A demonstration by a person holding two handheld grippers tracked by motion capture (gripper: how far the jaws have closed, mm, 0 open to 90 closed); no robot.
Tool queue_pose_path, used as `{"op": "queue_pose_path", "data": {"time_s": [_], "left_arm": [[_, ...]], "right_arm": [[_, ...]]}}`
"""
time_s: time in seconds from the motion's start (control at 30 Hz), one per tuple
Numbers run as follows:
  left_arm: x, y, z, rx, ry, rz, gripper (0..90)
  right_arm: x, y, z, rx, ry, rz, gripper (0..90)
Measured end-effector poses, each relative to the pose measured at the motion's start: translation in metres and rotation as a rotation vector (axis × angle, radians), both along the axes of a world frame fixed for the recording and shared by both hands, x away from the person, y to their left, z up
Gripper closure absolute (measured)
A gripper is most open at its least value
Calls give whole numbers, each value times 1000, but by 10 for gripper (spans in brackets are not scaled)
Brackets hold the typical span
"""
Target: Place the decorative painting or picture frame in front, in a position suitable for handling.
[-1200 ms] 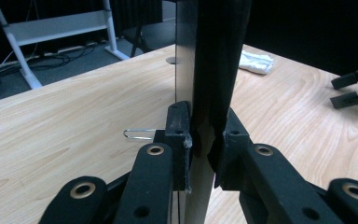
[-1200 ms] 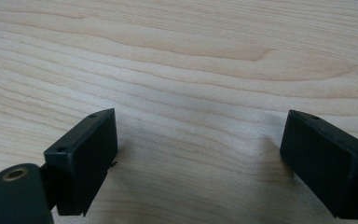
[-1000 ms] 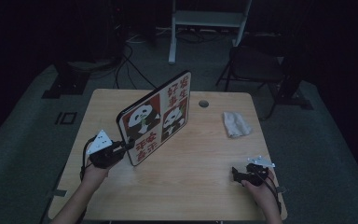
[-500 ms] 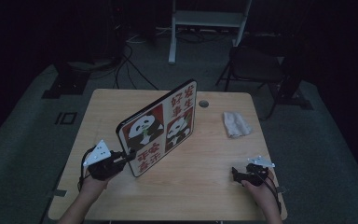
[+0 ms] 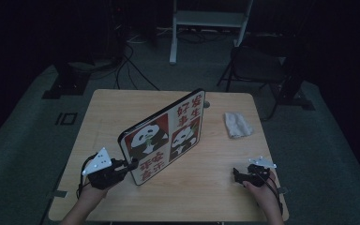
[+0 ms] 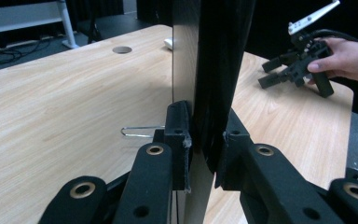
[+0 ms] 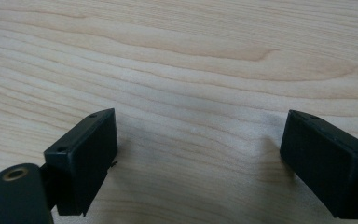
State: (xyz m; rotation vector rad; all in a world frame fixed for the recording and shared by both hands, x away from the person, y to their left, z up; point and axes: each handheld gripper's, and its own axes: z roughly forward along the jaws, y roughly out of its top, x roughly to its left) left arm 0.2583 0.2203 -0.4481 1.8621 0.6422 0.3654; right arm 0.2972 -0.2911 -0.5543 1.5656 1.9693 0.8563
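The panda board (image 6: 209,70) is cut off by the top edge of the left gripper view, where its printed face cannot be seen. In the high view, the pale crumpled thing (image 5: 237,124) on the tabletop (image 5: 122,112) is too dim to be identified. The person's forearms are cut by the bottom edge.

panda board (image 5: 164,137), upright on edge, mid-table

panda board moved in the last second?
Yes. The panda board, clamped by the left gripper, slid toward the person's edge of the table; its top corner has left the table hole.
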Motion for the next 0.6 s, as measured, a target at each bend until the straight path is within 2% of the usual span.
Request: {"op": "queue_pose_path", "data": {"time_s": [0.27,0.43,0.6], "left_arm": [[-8,1,0,-9,13,-41,788],[-13,-2,1,13,-4,-69,786],[-14,-4,1,6,2,-92,786]], "right_arm": [[0,0,0,0,1,0,107],[0,0,0,0,1,0,106],[0,0,0,0,1,0,107]]}}
